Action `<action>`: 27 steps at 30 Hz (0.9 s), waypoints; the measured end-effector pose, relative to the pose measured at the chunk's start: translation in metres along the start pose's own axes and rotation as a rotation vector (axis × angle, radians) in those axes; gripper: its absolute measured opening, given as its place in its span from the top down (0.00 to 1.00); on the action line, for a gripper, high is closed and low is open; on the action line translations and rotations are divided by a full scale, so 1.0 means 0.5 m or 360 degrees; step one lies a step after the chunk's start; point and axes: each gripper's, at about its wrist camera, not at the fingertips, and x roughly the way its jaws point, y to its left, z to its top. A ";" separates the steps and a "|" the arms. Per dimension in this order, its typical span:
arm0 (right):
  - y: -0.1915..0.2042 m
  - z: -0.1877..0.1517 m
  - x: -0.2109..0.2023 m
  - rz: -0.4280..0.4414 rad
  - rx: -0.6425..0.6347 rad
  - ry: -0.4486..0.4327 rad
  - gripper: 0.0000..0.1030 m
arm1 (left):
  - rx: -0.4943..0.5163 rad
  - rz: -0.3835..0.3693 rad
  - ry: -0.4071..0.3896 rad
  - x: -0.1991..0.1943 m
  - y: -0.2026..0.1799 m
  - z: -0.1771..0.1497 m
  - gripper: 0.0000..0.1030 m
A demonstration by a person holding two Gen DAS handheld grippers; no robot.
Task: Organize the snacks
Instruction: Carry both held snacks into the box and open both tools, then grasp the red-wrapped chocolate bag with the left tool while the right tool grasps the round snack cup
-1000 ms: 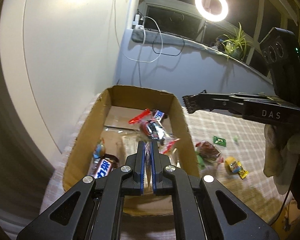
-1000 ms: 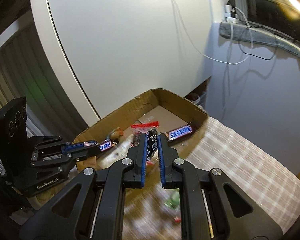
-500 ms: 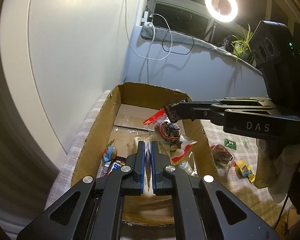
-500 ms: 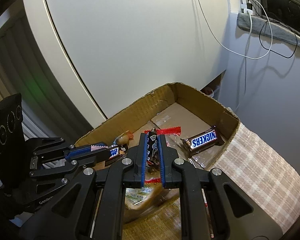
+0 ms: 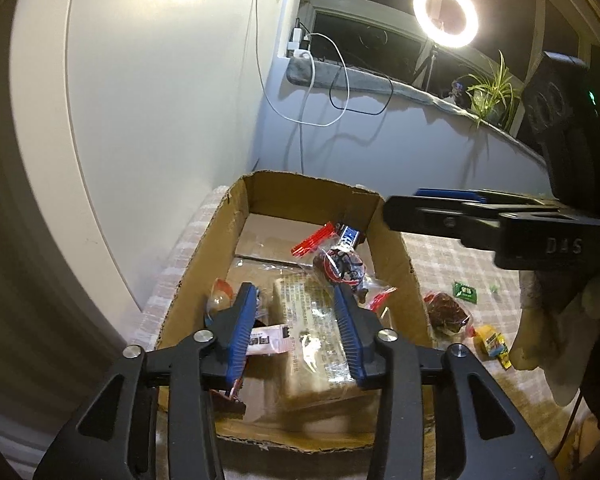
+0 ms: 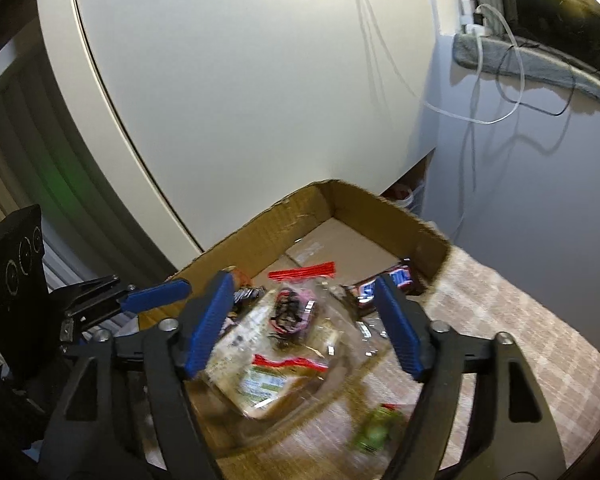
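Observation:
A cardboard box (image 5: 308, 196) (image 6: 260, 236) on the checked cloth holds several snacks. My left gripper (image 5: 294, 294) hovers over its near end. Its jaws are opening and the pads press on nothing. A pink-and-white wrapped bar (image 5: 266, 338) lies just under its left finger, beside a tan cracker pack (image 5: 312, 332). My right gripper (image 6: 304, 282) (image 5: 420, 212) is over the box too, jaws opening. A clear packet of dark candy with red ends (image 6: 296, 312) (image 5: 340, 266) lies loose below it. A Snickers bar (image 6: 396, 280) (image 5: 350, 234) rests by the far right wall.
Loose snacks lie on the cloth right of the box: a dark red packet (image 5: 446, 312), a small green one (image 5: 464, 292) and a yellow one (image 5: 492, 340). A blurred green packet (image 6: 376, 432) sits near the box's front. A white wall stands to the left.
Both grippers were shut on snacks, the right one carrying the dark candy packet over the box. Both have opened, and the pink-and-white bar and the candy packet now lie in the box.

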 end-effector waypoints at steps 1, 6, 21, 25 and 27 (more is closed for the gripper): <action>-0.004 -0.001 -0.006 -0.0008 0.0002 -0.0005 0.25 | 0.0000 -0.0003 -0.0006 -0.004 -0.002 0.001 0.60; -0.044 -0.014 -0.060 -0.0064 0.0046 -0.0042 0.20 | 0.0007 -0.0022 -0.0035 -0.017 -0.019 0.003 0.60; -0.144 -0.111 -0.202 -0.0200 0.0124 -0.0032 0.20 | 0.0096 -0.0186 -0.0022 -0.033 -0.128 -0.010 0.60; -0.156 -0.154 -0.220 -0.0220 0.0113 0.0010 0.20 | 0.0119 -0.0248 0.0012 -0.025 -0.168 -0.018 0.60; -0.160 -0.176 -0.223 -0.0207 0.0112 0.0039 0.20 | 0.0141 -0.0263 0.0029 -0.018 -0.188 -0.021 0.60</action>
